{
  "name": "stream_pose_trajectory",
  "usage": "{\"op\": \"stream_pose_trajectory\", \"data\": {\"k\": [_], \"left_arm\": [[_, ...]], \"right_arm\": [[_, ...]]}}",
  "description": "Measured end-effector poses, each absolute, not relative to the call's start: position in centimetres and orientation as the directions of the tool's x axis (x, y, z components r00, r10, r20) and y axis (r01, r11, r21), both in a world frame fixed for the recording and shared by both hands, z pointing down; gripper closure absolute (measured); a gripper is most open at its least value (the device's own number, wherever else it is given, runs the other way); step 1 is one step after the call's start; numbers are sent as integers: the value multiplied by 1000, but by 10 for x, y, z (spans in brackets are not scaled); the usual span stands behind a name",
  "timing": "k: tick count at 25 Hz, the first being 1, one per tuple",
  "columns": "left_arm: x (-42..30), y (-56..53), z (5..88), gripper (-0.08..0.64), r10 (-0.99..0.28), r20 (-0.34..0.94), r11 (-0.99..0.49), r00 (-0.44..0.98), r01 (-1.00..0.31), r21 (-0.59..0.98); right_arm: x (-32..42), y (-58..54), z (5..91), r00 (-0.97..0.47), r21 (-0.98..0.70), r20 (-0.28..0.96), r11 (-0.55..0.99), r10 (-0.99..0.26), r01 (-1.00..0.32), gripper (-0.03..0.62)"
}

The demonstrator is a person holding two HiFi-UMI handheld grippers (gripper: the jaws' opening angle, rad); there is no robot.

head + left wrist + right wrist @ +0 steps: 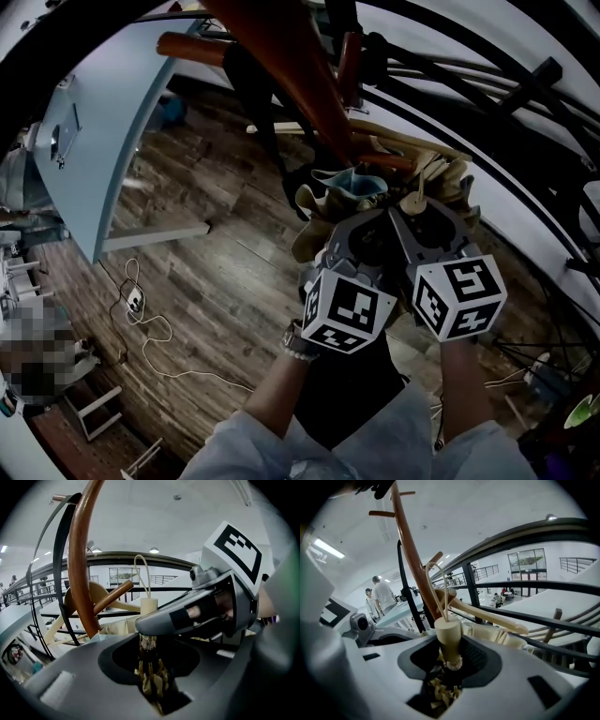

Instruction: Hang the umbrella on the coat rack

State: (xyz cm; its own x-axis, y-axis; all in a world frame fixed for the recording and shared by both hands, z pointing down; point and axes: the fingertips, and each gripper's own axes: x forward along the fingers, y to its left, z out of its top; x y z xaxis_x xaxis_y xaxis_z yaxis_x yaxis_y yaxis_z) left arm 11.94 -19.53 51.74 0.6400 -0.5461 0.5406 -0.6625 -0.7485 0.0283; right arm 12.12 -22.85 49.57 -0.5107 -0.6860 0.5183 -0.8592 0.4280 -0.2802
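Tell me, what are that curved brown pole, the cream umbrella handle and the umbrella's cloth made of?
Coat rack pole: likely varnished wood, reddish-brown with a glossy streak along it. Umbrella handle: probably matte cream plastic, smooth and even; painted wood is possible. Umbrella cloth: soft beige fabric, judging by its loose folds.

Floor (216, 281): laid in dark wood planks, crossed by a white cable (134, 301).
Table (103, 141): pale blue, seen at left.
Ceiling (164, 522): white, lit by round lamps (154, 550).
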Motion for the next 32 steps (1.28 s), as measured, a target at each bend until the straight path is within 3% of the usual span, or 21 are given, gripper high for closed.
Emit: {"op": "stream_pose_trajectory", "data": {"k": [32], "left_arm": [[101, -222, 553, 446, -543, 565, -706, 621, -702, 95]], "right_arm": [[101, -257, 531, -499, -246, 601, 449, -625, -859, 456]]}}
